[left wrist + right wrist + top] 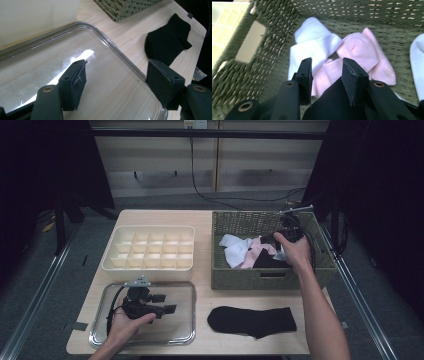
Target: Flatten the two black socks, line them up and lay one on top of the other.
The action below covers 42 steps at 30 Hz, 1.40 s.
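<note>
A woven basket (240, 279) at the right holds a white sock (235, 247), a pink sock (257, 251) and a black sock (267, 261). My right gripper (270, 239) reaches down into it. In the right gripper view that gripper (327, 62) is open, its jaws a modest gap apart. The black sock (329, 105) lies between their bases, with the pink sock (359, 52) and white sock (314, 42) just beyond the tips. My left gripper (167, 303) hovers open over a clear tray (175, 325), nothing between its jaws (116, 67).
A cream divided organizer (147, 267) sits behind the tray (37, 67). One flat black sock (252, 320) lies on the table in front of the basket, right of the tray. Another white sock (418, 62) lies at the basket's side. The basket wall (362, 10) rises close ahead.
</note>
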{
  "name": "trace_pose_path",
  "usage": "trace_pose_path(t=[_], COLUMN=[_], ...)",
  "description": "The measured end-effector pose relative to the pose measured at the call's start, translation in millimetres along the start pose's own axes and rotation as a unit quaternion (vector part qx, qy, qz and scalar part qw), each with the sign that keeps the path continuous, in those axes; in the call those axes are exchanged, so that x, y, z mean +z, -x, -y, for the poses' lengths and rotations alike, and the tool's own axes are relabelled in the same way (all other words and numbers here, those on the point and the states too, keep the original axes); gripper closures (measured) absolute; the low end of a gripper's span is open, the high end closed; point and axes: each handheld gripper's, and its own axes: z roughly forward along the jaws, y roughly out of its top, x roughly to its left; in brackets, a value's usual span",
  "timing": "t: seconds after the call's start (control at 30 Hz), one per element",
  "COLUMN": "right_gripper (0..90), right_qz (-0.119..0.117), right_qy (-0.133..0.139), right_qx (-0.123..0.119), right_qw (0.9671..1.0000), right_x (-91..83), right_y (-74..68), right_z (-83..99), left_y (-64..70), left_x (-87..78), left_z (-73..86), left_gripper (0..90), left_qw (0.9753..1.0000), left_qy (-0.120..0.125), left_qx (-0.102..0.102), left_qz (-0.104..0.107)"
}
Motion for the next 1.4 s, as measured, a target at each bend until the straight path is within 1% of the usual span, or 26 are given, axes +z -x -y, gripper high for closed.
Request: trace_pose_path(t=[0.03, 0.13, 0.17, 0.23, 0.33, 0.37, 0.4, 0.43, 0.5, 0.57, 0.6, 0.63, 0.67, 0.7, 0.77, 0.8, 0.83, 1.0, 1.03, 1.1, 1.2, 1.23, 1.27, 1.33, 1.37, 1.4], right_gripper=[60.9, 61.1, 61.7, 62.0, 62.0, 61.8, 61.9, 62.5, 62.3, 61.3, 61.3, 61.3, 61.3, 61.1, 59.6, 59.6, 56.3, 57.9, 59.2, 61.2, 59.4, 62.4, 62.4, 71.8, 71.8, 75.5], right_qz=[0.015, 0.015, 0.02, 0.029, 0.03, 0.034, 0.044, 0.047, 0.053, 0.053, 0.053, 0.06, 0.06, 0.067, 0.072, 0.072, 0.074, 0.077, 0.077, 0.077, 0.075, 0.08, 0.08, 0.068, 0.068, 0.063], right_qy=[-0.01, -0.014, -0.02, -0.028, -0.025, -0.031, -0.035, -0.048, -0.059, -0.072, -0.072, -0.071, -0.071, -0.081, -0.088, -0.088, -0.092, -0.105, -0.117, -0.121, -0.131, -0.139, -0.139, -0.138, -0.138, -0.139], right_qx=[0.0, 0.007, 0.012, 0.017, 0.017, 0.018, 0.014, 0.025, 0.034, 0.034, 0.034, 0.032, 0.032, 0.03, 0.032, 0.032, 0.034, 0.04, 0.038, 0.042, 0.045, 0.052, 0.052, 0.052, 0.052, 0.05], right_qw=[0.9998, 0.9998, 0.9995, 0.9991, 0.9991, 0.9988, 0.9983, 0.9974, 0.9962, 0.9954, 0.9954, 0.9952, 0.9952, 0.994, 0.9929, 0.9929, 0.9924, 0.9907, 0.9894, 0.9888, 0.9876, 0.9856, 0.9856, 0.9868, 0.9868, 0.987], right_x=[6.4, 12.8, 18.9, 23.0, 25.8, 28.0, 30.4, 35.3, 39.7, 42.3, 42.3, 43.1, 43.1, 45.2, 47.0, 47.0, 48.6, 50.8, 53.6, 54.8, 56.9, 58.2, 58.2, 58.2, 58.2, 58.2], right_y=[1.6, 4.4, 6.7, 8.5, 10.4, 10.8, 12.4, 16.3, 20.0, 20.6, 20.6, 20.3, 20.3, 20.4, 20.0, 20.0, 20.2, 20.4, 22.0, 21.6, 22.5, 23.7, 23.7, 23.4, 23.4, 23.3], right_z=[-2.6, -4.1, -5.1, -7.1, -9.3, -10.2, -11.0, -10.7, -10.2, -10.3, -10.3, -9.9, -9.9, -8.8, -8.3, -8.3, -8.0, -7.1, -6.2, -6.2, -5.7, -5.1, -5.1, -5.6, -5.6, -5.6], left_y=[-0.1, 0.4, 0.9, 0.8, 0.8, 1.1, 1.3, 1.2, 0.9, 0.4, 0.4, 0.0, 0.0, 0.7, 0.9, 0.9, 0.9, 1.3, 1.8, 1.7, 1.9, 1.9, 2.0, 2.1, 2.1, 1.9], left_x=[0.0, 0.1, 0.1, 0.7, 1.8, 2.5, 2.8, 2.9, 2.4, 2.3, 2.3, 2.2, 2.2, 2.4, 2.4, 2.4, 2.4, 1.8, 2.1, 1.8, 1.1, 1.1, 1.2, 0.9, 0.9, 0.9], left_z=[0.0, 0.2, 0.3, 0.4, 0.4, 0.6, 0.7, 0.8, 0.8, 0.8, 0.8, 0.8, 0.8, 0.9, 0.9, 0.9, 1.0, 1.1, 1.1, 1.1, 1.0, 0.7, 0.6, 0.6, 0.6, 0.5], left_gripper=[32.3, 32.2, 32.1, 32.1, 32.1, 32.1, 32.1, 32.1, 32.1, 32.1, 32.1, 32.1, 32.1, 32.1, 32.1, 32.1, 32.1, 32.1, 32.1, 32.1, 32.4, 32.4, 32.4, 32.4, 32.4, 32.4], left_qw=[1.0, 1.0, 1.0, 1.0, 1.0, 1.0, 1.0, 1.0, 1.0, 1.0, 1.0, 1.0, 1.0, 1.0, 1.0, 1.0, 1.0, 1.0, 1.0, 1.0, 1.0, 1.0, 1.0, 1.0, 1.0, 1.0], left_qy=[-0.002, -0.002, -0.001, -0.002, -0.005, -0.005, -0.007, -0.007, -0.006, -0.005, -0.005, -0.005, -0.006, -0.005, -0.006, -0.006, -0.005, -0.002, -0.002, -0.002, 0.001, 0.002, 0.001, 0.002, 0.002, 0.002], left_qx=[0.002, 0.003, 0.004, 0.005, 0.007, 0.006, 0.005, 0.005, 0.004, 0.003, 0.003, 0.004, 0.004, 0.003, 0.004, 0.004, 0.003, 0.005, 0.004, 0.006, 0.006, 0.006, 0.006, 0.008, 0.008, 0.008], left_qz=[0.001, 0.001, 0.003, 0.004, 0.004, 0.005, 0.004, 0.004, 0.004, 0.003, 0.003, 0.003, 0.003, 0.003, 0.004, 0.004, 0.004, 0.004, 0.006, 0.005, 0.004, 0.004, 0.005, 0.005, 0.005, 0.004])
